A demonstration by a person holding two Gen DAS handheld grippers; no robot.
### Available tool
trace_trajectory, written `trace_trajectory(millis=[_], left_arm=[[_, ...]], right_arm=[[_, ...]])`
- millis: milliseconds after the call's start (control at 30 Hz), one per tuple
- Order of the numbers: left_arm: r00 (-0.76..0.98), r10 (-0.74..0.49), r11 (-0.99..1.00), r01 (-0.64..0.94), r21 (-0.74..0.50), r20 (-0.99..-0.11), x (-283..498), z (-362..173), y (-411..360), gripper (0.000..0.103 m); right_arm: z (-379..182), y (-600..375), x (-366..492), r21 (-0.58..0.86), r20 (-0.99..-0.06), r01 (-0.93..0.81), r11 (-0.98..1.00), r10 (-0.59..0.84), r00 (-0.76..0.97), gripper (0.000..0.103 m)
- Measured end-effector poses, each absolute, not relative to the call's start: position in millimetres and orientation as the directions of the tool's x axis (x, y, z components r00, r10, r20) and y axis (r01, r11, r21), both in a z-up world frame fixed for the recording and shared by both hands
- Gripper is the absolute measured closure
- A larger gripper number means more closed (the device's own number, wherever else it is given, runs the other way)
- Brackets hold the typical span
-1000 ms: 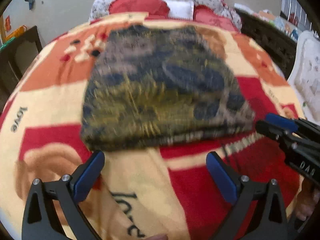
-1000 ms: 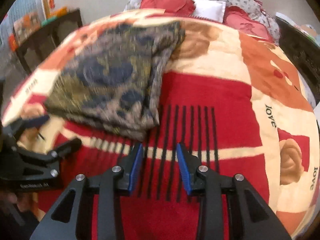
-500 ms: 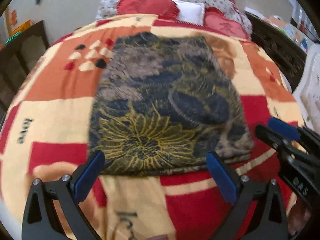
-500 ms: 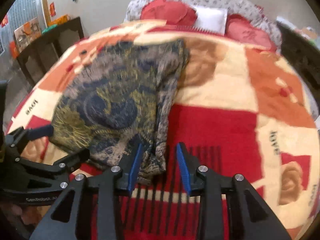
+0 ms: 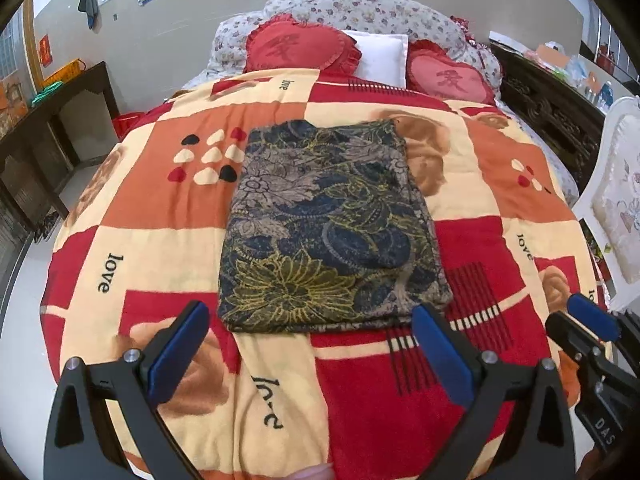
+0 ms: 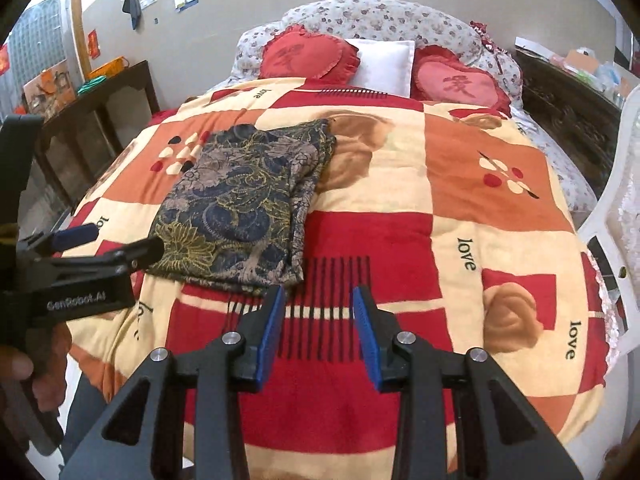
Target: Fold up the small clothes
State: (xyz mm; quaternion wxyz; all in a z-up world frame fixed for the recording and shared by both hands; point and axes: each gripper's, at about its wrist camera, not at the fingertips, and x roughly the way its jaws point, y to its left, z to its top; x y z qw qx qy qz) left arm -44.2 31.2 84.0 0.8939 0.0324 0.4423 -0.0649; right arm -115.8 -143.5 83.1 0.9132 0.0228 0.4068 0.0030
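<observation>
Blanket [image 5: 168,184] lies bare around folded cloth [image 5: 328,232]; each hand-held gripper [image 5: 316,350] [image 6: 318,326] gapes empty.

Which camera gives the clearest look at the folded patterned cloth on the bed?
The left wrist view: the folded cloth lies centred and almost square-on, all four edges visible. The right wrist view shows it off to the left at an angle, its near left corner hidden behind the left gripper.

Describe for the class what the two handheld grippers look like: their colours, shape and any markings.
Both the left gripper and the right gripper are matte black frames with triangular cut-outs and silver screws. Each finger carries a blue pad. White lettering reading GenRobot.AI marks the left gripper's side. No sleeves or cables are visible.
</observation>
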Motion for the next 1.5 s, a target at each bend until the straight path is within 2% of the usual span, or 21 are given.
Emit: trace_trajectory(millis=[433, 1500], left_arm=[[0.62, -0.083, 0.989, 0.145, 0.009, -0.78, -48.5, 96.5, 27.8, 0.0], [0.589, -0.1, 0.985, 0.174, 0.005, -0.802, -37.6, 84.6, 14.5, 0.0]], right_arm=[[106.7, -143.7, -123.4, 0.044, -0.708, 0.007, 0.999, 0.027, 0.706, 0.066], [102.1, -143.5, -114.8, 0.063, -0.716, -0.014, 0.998, 0.055, 0.696, 0.066]])
